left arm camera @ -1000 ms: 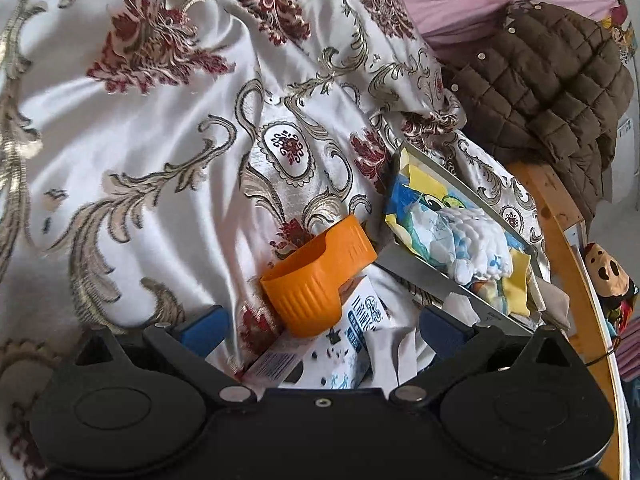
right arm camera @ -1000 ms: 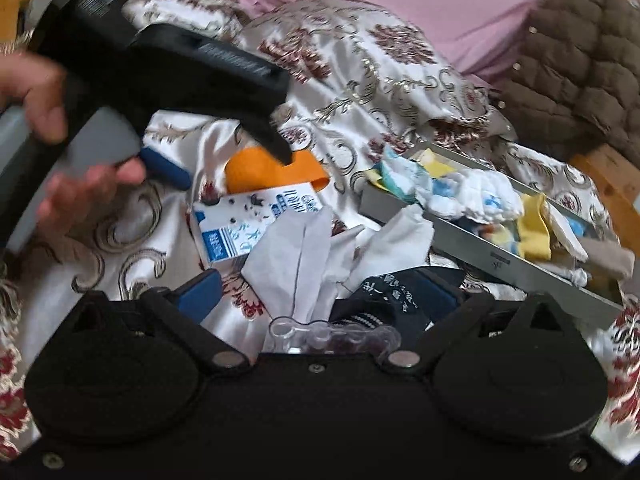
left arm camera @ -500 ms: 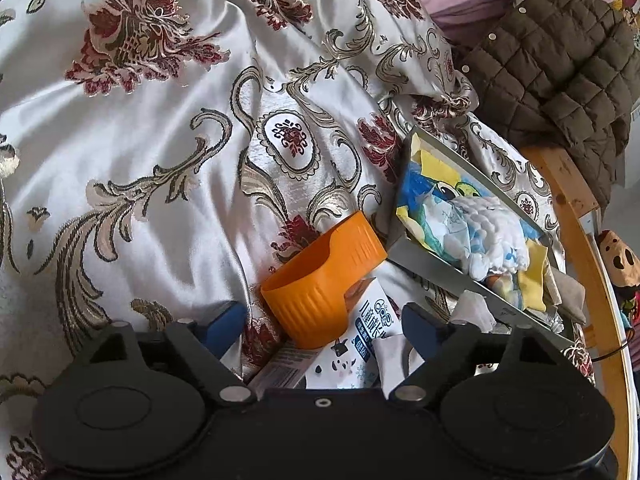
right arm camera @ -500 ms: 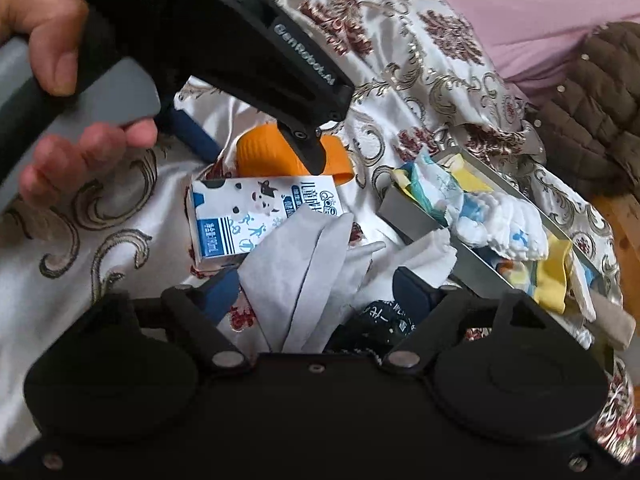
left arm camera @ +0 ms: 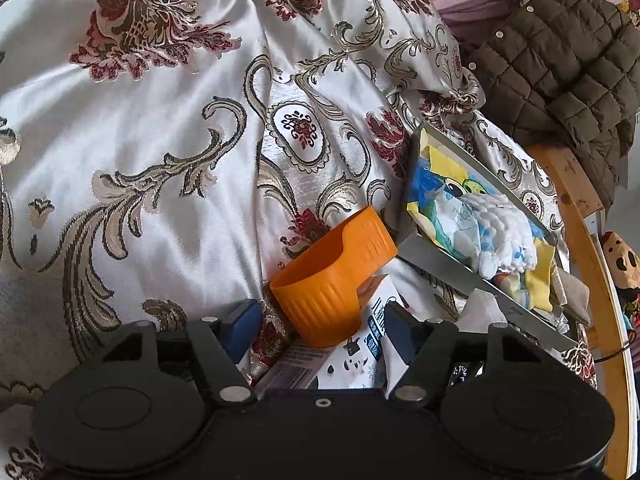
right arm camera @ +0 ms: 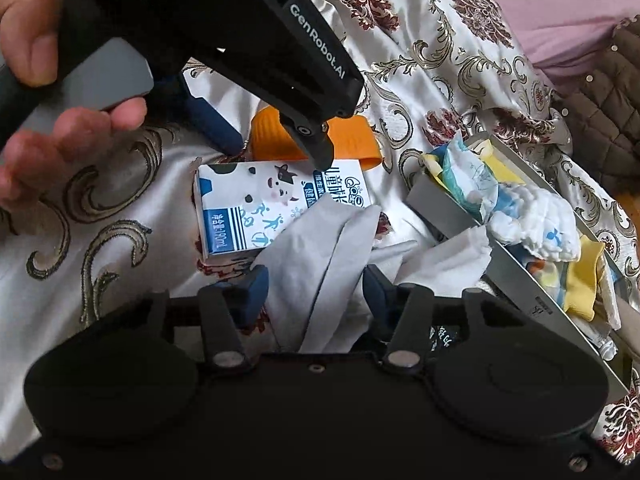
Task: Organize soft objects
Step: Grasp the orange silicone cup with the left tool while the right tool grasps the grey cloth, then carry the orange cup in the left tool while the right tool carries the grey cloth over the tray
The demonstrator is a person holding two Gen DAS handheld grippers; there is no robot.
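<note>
1. My left gripper (right arm camera: 276,132) carries "GenRobot.AI" in white along its black body.
2. The milk carton (right arm camera: 276,208), lying on the bedspread beside the orange cup, reads "190mL" on its blue end; its Chinese print I cannot read clearly.

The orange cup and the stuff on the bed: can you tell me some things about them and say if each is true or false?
1. The orange cup lies on its side. True.
2. The milk carton stands upright inside the grey tray. False: it lies flat on the bedspread, outside the tray.
3. The right gripper has grey cloth between its fingers. True.
4. The grey tray is empty. False: it holds small bright clothes.
5. The left gripper is open around the cup. True.
</note>
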